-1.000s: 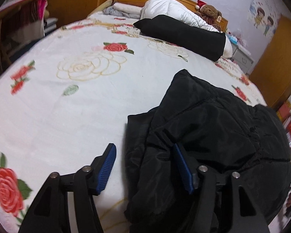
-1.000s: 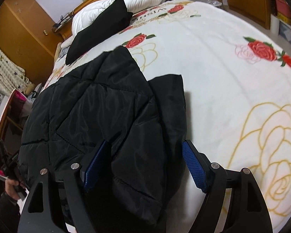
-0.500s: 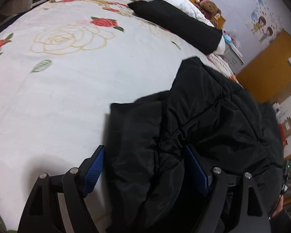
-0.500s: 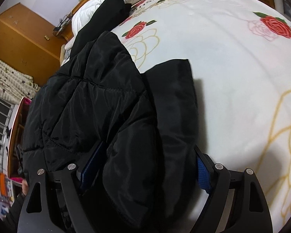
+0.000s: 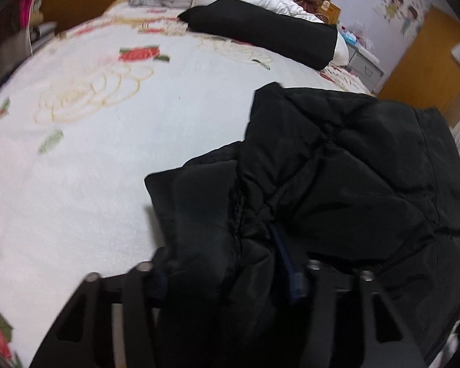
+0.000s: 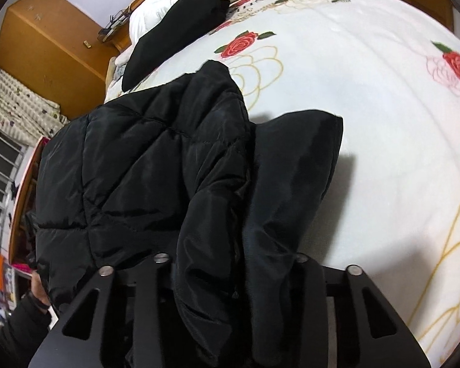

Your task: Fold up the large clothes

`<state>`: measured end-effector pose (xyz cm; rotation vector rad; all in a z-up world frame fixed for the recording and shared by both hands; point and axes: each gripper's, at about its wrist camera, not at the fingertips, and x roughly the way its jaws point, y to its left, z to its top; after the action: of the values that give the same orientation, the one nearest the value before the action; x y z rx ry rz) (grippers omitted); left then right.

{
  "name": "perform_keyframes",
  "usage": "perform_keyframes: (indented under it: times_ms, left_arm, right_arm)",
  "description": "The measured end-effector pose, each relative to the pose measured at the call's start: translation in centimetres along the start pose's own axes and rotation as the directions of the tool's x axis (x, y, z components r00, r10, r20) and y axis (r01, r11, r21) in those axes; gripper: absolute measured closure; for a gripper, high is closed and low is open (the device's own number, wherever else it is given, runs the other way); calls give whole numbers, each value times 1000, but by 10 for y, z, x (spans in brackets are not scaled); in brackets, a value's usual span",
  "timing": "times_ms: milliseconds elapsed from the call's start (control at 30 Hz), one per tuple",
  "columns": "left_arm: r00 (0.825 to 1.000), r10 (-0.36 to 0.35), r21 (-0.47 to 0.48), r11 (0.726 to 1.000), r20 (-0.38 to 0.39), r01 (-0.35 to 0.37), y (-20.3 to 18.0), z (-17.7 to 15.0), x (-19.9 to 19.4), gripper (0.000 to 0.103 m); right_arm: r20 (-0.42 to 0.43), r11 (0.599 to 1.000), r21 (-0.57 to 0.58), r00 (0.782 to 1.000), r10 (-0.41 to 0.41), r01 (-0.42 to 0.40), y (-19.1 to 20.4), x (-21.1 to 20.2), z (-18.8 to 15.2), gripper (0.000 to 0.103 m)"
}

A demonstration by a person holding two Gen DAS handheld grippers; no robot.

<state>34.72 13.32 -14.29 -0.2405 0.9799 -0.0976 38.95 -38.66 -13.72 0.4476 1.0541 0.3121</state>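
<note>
Where jaws gaped before, left tool (image 5: 227, 273), right tool (image 6: 230, 263) closing, black jacket (image 5: 337, 168) bunched between.

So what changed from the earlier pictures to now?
Both claws went from wide open beside the black jacket to closing on its near edge: left claw and right claw each have bunched fabric between their fingers. The jacket still lies on the floral bedspread; pillows unchanged.

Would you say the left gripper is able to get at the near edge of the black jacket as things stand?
Probably yes: the left gripper is closing with the bunched edge of the jacket already between its jaws, and nothing lies in the way.
</note>
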Motion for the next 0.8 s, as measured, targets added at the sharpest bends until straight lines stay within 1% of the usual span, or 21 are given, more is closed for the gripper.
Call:
perform_keyframes:
  times_ms: [67, 167, 333, 600, 800]
  left_arm:
    - [999, 41, 25, 999, 10, -41, -7, 0, -6, 62]
    - [996, 81, 39, 996, 30, -82, -11, 1, -17, 68]
    - [990, 124, 60, 990, 70, -128, -20, 1, -36, 71]
    - [987, 127, 76, 988, 101, -135, -27, 9, -72, 72]
    - [987, 115, 65, 990, 112, -122, -28, 12, -102, 72]
  right_arm:
    - [3, 999, -21, 1000, -29, 29, 7, -4, 0, 72]
    - [15, 998, -34, 998, -58, 58, 14, -12, -1, 76]
    - [45, 995, -45, 995, -88, 90, 23, -29, -3, 80]
    - [81, 994, -67, 993, -83, 88, 42, -61, -4, 82]
    - [98, 995, -71, 993, -66, 74, 60, -83, -6, 82]
